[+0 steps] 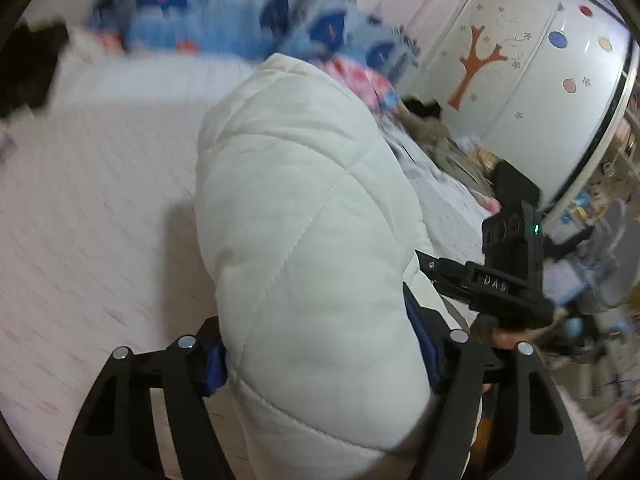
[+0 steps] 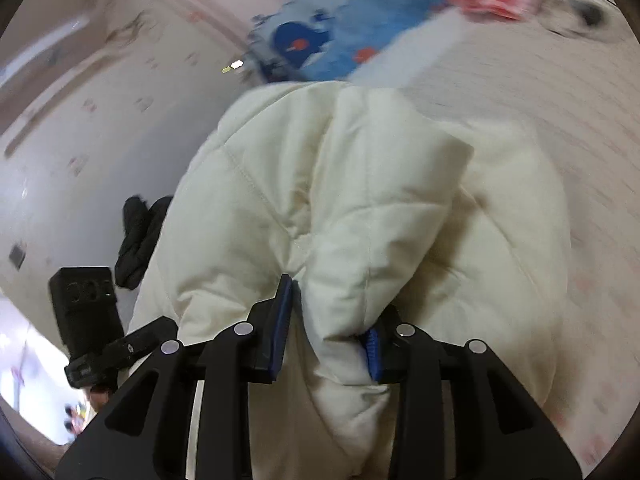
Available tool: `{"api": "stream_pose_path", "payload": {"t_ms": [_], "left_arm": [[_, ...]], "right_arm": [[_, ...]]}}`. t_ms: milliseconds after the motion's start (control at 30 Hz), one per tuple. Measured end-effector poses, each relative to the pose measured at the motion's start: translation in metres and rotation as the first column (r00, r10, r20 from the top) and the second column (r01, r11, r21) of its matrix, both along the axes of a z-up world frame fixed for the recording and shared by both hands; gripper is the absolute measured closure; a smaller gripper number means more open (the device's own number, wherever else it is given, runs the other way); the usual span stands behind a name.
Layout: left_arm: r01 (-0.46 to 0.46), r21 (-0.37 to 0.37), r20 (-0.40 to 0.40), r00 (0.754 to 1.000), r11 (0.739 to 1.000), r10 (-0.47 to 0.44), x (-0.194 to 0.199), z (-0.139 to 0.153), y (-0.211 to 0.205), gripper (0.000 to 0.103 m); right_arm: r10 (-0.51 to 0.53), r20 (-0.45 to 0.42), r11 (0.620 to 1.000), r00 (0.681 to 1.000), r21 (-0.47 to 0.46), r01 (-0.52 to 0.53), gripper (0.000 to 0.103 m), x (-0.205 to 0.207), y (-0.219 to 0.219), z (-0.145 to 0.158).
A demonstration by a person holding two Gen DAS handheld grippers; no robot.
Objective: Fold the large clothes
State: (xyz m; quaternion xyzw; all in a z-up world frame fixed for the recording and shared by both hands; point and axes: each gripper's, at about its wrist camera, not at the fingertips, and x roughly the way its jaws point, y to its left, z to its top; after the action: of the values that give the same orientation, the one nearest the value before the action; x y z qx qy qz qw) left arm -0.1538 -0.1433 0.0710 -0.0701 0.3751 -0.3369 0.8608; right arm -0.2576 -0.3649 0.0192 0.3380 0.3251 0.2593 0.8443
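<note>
A cream-white quilted puffer jacket (image 1: 296, 208) hangs lifted above the pale pink bed sheet (image 1: 92, 208). My left gripper (image 1: 320, 360) is shut on a thick fold of the jacket, its blue pads pressed against both sides. In the right wrist view the same jacket (image 2: 360, 200) bulges forward, and my right gripper (image 2: 328, 328) is shut on a bunched fold of it. The right gripper also shows at the right of the left wrist view (image 1: 508, 276), and the left gripper shows at the lower left of the right wrist view (image 2: 92, 328).
A blue patterned quilt (image 1: 224, 12) lies at the bed's far end, with pink fabric (image 1: 360, 76) beside it. A dark garment (image 1: 28, 68) lies at the left. A white wardrobe with tree stickers (image 1: 520, 64) stands at right. Black clothing (image 2: 140, 232) lies near the wall.
</note>
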Motion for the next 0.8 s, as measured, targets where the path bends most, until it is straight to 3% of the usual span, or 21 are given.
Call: {"api": "stream_pose_path", "payload": {"t_ms": [100,167,200,233,267,300,333,367,433,500,567,600,667,733,767,800], "left_arm": [[-0.123,0.053,0.114,0.987,0.991,0.116,0.016,0.021,0.053,0.034],[-0.202,0.113,0.132,0.974,0.973,0.186,0.031,0.016,0.095,0.034],[-0.224,0.136,0.092,0.973,0.965,0.213,0.040,0.006,0.115,0.031],[-0.244,0.160,-0.032,0.967,0.957,0.252,0.059,-0.017,0.142,0.030],[-0.258,0.158,-0.181,0.941,0.953,0.285,0.074,-0.042,0.166,0.027],[-0.275,0.135,-0.279,0.912,0.952,0.303,0.083,-0.058,0.181,0.025],[-0.292,0.039,-0.375,0.882,0.956,0.285,0.086,-0.074,0.206,0.025],[-0.283,0.004,-0.371,0.890,0.959,0.264,0.082,-0.073,0.213,0.025],[-0.291,0.032,-0.260,0.921,0.956,0.289,0.072,-0.051,0.210,0.025],[-0.335,0.029,-0.135,0.932,0.942,0.336,0.064,-0.025,0.209,0.025],[-0.327,-0.032,-0.065,0.944,0.945,0.324,0.068,-0.004,0.204,0.024],[-0.316,-0.028,-0.049,0.948,0.948,0.315,0.075,0.000,0.197,0.024],[-0.262,0.036,-0.045,0.964,0.964,0.263,0.096,-0.007,0.175,0.024],[-0.243,0.112,-0.052,0.967,0.964,0.250,0.111,-0.026,0.158,0.023],[-0.243,0.188,-0.016,0.968,0.952,0.251,0.112,-0.035,0.149,0.022],[-0.239,0.203,-0.005,0.970,0.950,0.245,0.107,-0.036,0.145,0.022]], "right_arm": [[0.095,0.052,0.995,0.994,-0.008,-0.095,0.072,0.049,0.063,0.023],[0.157,0.000,0.987,0.988,-0.021,-0.157,0.072,0.083,0.108,0.019],[0.188,-0.085,0.977,0.978,-0.083,-0.195,0.072,0.101,0.140,0.002],[0.207,-0.134,0.964,0.969,-0.141,-0.226,0.071,0.110,0.161,-0.013],[0.218,-0.148,0.958,0.965,-0.157,-0.241,0.069,0.112,0.171,-0.024],[0.239,-0.154,0.957,0.959,-0.130,-0.259,0.068,0.113,0.179,-0.038],[0.244,-0.157,0.959,0.957,-0.108,-0.263,0.068,0.111,0.180,-0.041],[0.235,-0.157,0.961,0.959,-0.111,-0.254,0.069,0.108,0.179,-0.040],[0.227,-0.159,0.956,0.961,-0.154,-0.251,0.069,0.101,0.177,-0.034],[0.229,-0.180,0.951,0.957,-0.171,-0.259,0.068,0.097,0.174,-0.033],[0.243,-0.205,0.943,0.948,-0.178,-0.280,0.066,0.097,0.171,-0.030],[0.246,-0.215,0.936,0.945,-0.199,-0.289,0.065,0.096,0.173,-0.026],[0.232,-0.210,0.924,0.950,-0.256,-0.283,0.060,0.087,0.173,-0.012],[0.180,-0.120,0.912,0.976,-0.350,-0.211,0.053,0.082,0.176,0.016],[0.158,-0.051,0.909,0.986,-0.384,-0.165,0.044,0.083,0.179,0.035],[0.138,-0.013,0.904,0.990,-0.407,-0.131,0.032,0.087,0.181,0.046]]}}
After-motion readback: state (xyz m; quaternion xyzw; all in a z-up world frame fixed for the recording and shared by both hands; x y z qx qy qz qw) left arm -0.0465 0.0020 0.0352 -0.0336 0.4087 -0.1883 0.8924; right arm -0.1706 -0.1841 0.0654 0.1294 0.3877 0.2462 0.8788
